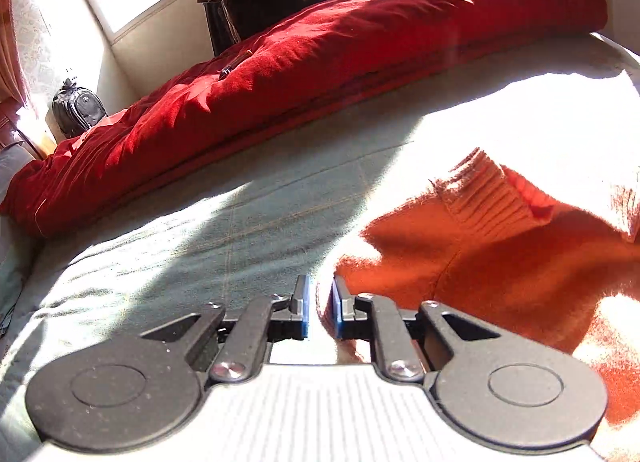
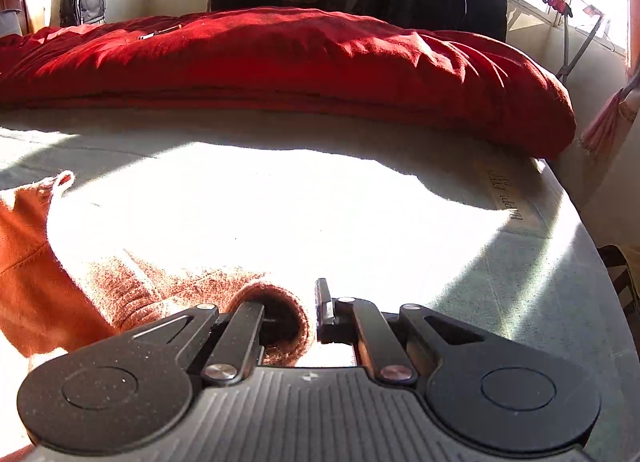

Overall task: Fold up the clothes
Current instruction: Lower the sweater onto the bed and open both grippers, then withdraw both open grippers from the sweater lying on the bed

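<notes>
**Orange knit sweater on pale bedcover**

Left wrist view: the orange sweater (image 1: 500, 262) lies flat on the pale bedcover (image 1: 200, 230), ribbed collar raised. Left gripper (image 1: 320, 308) narrowly parted at its edge, gripping nothing. Red duvet (image 1: 320, 62) beyond.

Right wrist view: right gripper (image 2: 294, 316) released; the sweater's cuff (image 2: 280, 318) sits between the jaws. Backpack (image 2: 83, 0) by the wall.

Sweater (image 1: 500, 262): orange knitted wool, fuzzy, ribbed collar. Quilt (image 1: 320, 62): red cloth, matt, creased. Bed (image 1: 200, 230) cover: pale woven cloth, matt. Left gripper (image 1: 320, 308): matt black plastic, blue pads, metal rivets.
</notes>
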A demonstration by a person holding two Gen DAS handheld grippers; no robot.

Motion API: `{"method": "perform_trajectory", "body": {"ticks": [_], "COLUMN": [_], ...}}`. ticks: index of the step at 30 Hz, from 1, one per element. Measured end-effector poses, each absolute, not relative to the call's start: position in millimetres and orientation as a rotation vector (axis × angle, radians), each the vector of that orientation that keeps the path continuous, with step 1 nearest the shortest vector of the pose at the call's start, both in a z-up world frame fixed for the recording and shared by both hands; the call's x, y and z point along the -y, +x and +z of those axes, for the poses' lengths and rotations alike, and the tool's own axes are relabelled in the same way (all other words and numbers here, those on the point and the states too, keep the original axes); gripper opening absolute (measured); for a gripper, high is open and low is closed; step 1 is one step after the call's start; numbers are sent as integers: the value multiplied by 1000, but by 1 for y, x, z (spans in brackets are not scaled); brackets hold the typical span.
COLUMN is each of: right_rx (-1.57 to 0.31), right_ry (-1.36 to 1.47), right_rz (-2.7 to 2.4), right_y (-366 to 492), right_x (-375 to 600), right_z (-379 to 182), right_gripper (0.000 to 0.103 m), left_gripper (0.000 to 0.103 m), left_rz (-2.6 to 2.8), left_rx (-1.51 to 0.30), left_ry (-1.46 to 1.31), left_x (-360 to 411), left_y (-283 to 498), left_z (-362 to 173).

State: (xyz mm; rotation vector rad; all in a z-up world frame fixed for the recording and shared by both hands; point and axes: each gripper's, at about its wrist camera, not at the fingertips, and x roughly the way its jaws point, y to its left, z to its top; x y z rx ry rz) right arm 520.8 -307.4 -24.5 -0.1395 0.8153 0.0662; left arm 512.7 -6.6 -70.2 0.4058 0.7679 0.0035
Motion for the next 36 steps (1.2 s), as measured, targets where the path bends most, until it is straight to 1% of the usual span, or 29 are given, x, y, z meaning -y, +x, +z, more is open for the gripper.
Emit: {"method": "perform_trajectory", "body": {"ticks": [1,2,3,5,6,9,15,19,24,30,34,35,36], "right_rx": [-823,-832,-834,-833,-834,-814,-808,-830,-845,-852,-824,-816,-807], "right_ry": [-141,-143,-137,-128,-124,-112,-102,-123,-139,-116,-55,-38,-20], "right_rz": [67,67,78,98,112,159,209,214,216,219,217,216,216], "right_y": [518,516,513,503,496,470,395,346,292,239,206,198,190], "right_x": [308,308,309,312,314,317,328,335,334,325,318,316,314], "right_z": [-28,-31,-30,-22,-15,11,49,54,49,34,24,22,20], "right_gripper": [20,33,36,38,43,52,55,55,55,55,55,56,59], "left_gripper": [14,14,14,14,14,16,18,35,36,36,36,36,36], "left_rz": [-10,-23,-31,-48,-62,-101,-179,-244,-283,-291,-291,-293,-293], "left_rx": [-777,-786,-787,-782,-785,-798,-831,-855,-845,-844,-848,-847,-844], "left_ry": [417,428,434,421,405,371,324,269,275,187,112,93,85], "left_x": [8,9,9,8,7,3,-3,-9,-7,-12,-15,-15,-14], "left_y": [510,507,504,494,488,467,401,351,294,241,208,200,192], "left_z": [-72,-74,-73,-64,-58,-41,-10,3,10,9,1,-1,-4]}}
